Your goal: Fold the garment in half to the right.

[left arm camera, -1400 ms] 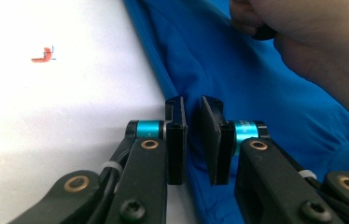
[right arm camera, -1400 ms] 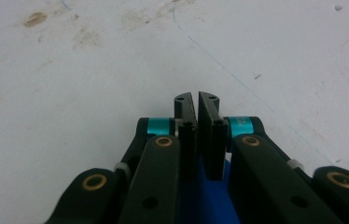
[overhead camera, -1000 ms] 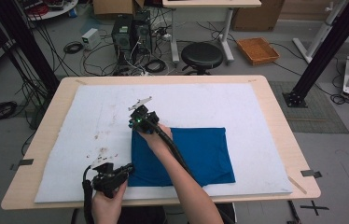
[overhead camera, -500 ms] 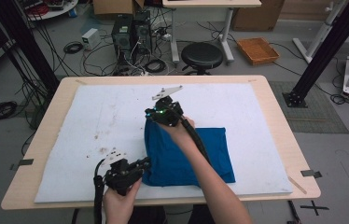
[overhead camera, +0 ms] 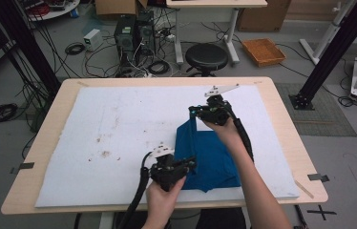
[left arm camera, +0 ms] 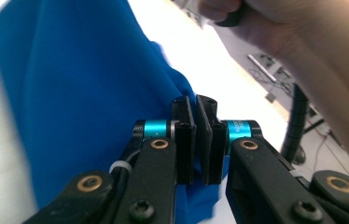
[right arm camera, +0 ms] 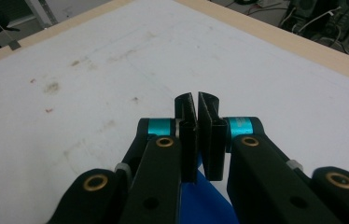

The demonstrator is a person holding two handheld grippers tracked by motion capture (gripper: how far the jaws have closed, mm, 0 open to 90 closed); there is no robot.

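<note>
We see a blue cloth (overhead camera: 210, 160) lying on the white mat (overhead camera: 119, 129) that covers the wooden worktop (overhead camera: 281, 119), toward the worktop's near right part. Its left portion is lifted off the mat and folded over, standing up as a raised flap, while the rest lies flat.

We find the left gripper (overhead camera: 188, 164) near the worktop's near edge, its jaws pressed together on the near left corner of the cloth; in the left gripper view (left arm camera: 196, 135) blue fabric runs between the two black pads, which stand almost touching. The right gripper (overhead camera: 194, 113) is farther back, near the middle of the worktop, and holds the far left corner of the cloth up off the mat. In the right gripper view (right arm camera: 197, 135) its jaws are likewise nearly closed, with a bit of blue fabric showing below the pads and the stained mat beyond.
</note>
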